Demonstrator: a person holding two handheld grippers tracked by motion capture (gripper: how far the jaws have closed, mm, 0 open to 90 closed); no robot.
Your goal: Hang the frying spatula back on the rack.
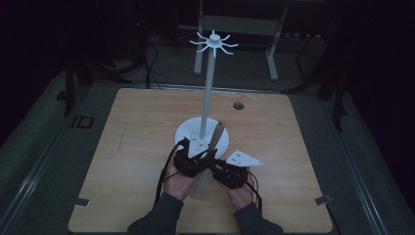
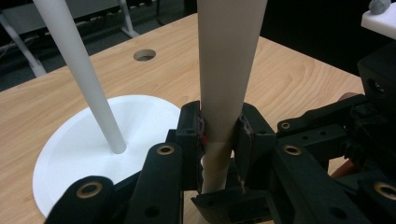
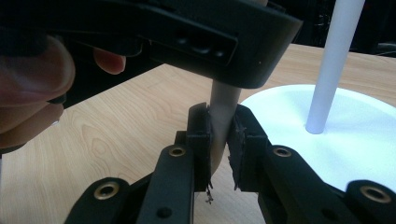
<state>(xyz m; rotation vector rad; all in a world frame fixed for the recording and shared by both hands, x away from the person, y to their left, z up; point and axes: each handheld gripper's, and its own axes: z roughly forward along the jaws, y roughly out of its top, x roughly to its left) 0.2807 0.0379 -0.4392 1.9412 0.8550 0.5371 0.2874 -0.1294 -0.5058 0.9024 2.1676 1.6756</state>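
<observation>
Left gripper view: beige strip [image 2: 227, 70] upright between clamped jaws.

A white stand [image 1: 202, 132] with a round base, tall pole and spoked top sits mid-surface [image 1: 137, 147]; a small round hole [image 1: 238, 105] lies farther right.

Black tongs [image 2: 223, 140] (brass rivets), trailing cables, dark sleeves [image 1: 159, 218]
</observation>
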